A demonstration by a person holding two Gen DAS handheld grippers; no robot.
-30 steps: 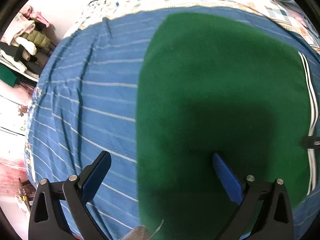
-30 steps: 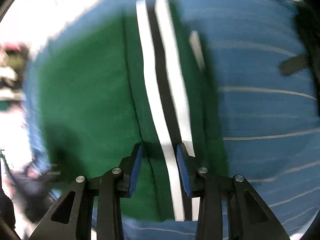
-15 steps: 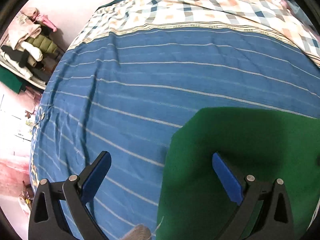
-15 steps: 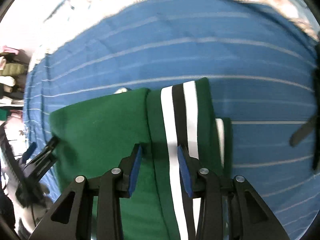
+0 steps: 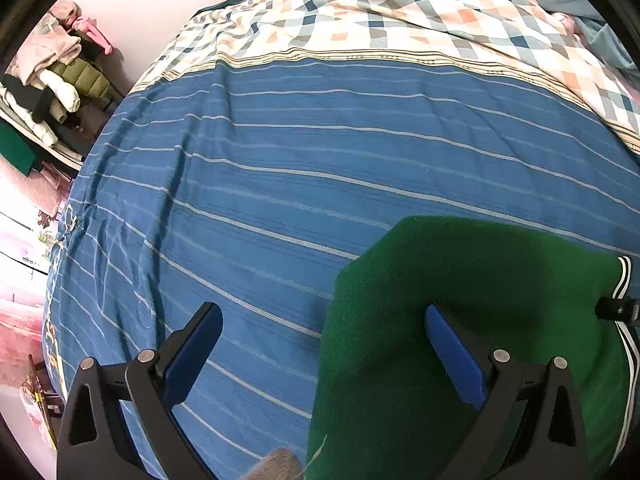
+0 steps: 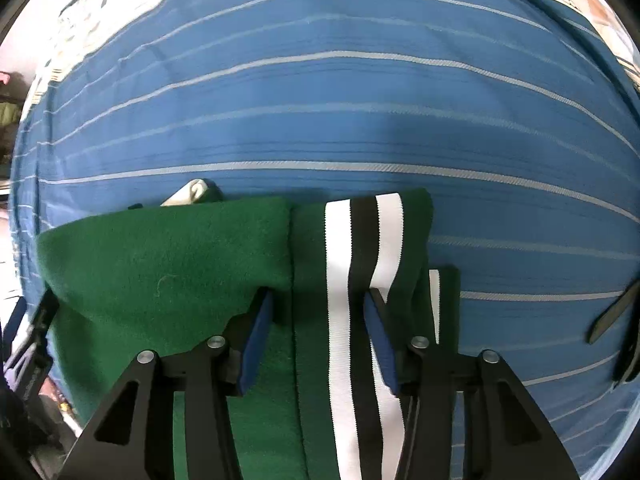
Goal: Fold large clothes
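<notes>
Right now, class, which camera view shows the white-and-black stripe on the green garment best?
The right wrist view: the stripe runs full length down the green garment, between the opening right gripper. The left wrist view catches only a sliver at its right edge.

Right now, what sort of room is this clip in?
Most likely a bedroom: a green garment lies on a bed's blue striped sheet, a checked quilt is bunched behind it, and clothes are piled by the wall.

L gripper [image 5: 322, 354]: jaws wide apart, pointing steeply down, nothing clamped. R gripper [image 6: 318, 330]: also steep down, jaws opening, about half-spread, cloth between the pads but pads not pressing on it.
</notes>
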